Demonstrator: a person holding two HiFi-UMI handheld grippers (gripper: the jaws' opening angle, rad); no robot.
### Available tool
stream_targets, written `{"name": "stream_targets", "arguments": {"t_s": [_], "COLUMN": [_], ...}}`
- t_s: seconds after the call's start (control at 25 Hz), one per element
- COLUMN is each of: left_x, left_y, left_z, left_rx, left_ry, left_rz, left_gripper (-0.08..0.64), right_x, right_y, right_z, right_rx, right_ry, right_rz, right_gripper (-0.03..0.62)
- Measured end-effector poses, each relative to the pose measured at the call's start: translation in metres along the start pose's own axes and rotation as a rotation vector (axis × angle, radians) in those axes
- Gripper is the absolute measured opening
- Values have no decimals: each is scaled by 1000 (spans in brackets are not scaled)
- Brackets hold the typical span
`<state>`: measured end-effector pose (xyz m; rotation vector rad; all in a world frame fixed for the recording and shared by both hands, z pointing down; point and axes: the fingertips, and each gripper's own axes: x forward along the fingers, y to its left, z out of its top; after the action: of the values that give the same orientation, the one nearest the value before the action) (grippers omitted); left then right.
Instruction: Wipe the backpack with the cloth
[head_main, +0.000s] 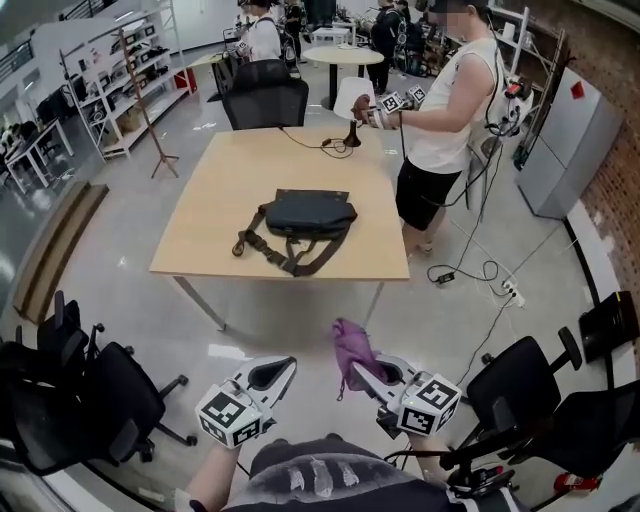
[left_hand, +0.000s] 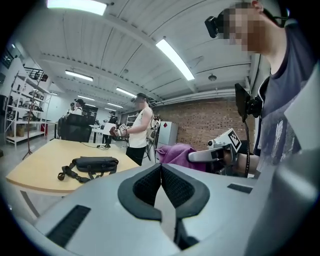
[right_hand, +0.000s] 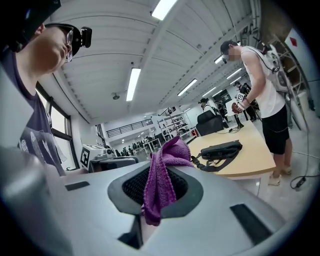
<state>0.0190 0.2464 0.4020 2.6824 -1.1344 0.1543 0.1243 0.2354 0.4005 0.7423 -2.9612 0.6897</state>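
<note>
A dark backpack (head_main: 305, 214) lies flat in the middle of the wooden table (head_main: 230, 180), its olive straps trailing toward the near edge. It also shows small in the left gripper view as the backpack (left_hand: 95, 164) and in the right gripper view as the backpack (right_hand: 221, 149). My right gripper (head_main: 352, 368) is shut on a purple cloth (head_main: 350, 345), which bunches up between its jaws as the cloth (right_hand: 161, 177). My left gripper (head_main: 277, 372) is shut with nothing in it. Both grippers hang over the floor, well short of the table.
Another person (head_main: 450, 100) stands at the table's far right with grippers near a small stand (head_main: 352, 135) and cable. Black office chairs (head_main: 265, 95) sit behind the table, and more chairs (head_main: 70, 395) flank me. Cables and a power strip (head_main: 510, 292) lie on the floor at right.
</note>
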Motion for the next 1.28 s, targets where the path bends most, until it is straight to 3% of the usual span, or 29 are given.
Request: {"name": "stream_targets", "arguments": {"t_s": [0.36, 0.64, 0.92, 1.12, 1.28], "left_x": [60, 101, 109, 118, 133], "left_y": [46, 134, 257, 300, 333], "left_z": [7, 27, 42, 56, 57], "left_rx": [7, -24, -31, -16, -37], "left_ry": [20, -13, -14, -20, -22], "left_rz": [-94, -173, -141, -154, -119], "left_gripper": [11, 10, 11, 11, 11], "right_x": [27, 95, 185, 222, 242], "right_y": [-55, -103, -159, -198, -264], "right_z": [16, 39, 64, 82, 99], "right_rx": [42, 51, -6, -79, -150], "right_ry": [-9, 41, 102, 141, 198], "right_rz": [-37, -128, -197, -258, -358], "right_gripper": [31, 32, 32, 32, 32]}}
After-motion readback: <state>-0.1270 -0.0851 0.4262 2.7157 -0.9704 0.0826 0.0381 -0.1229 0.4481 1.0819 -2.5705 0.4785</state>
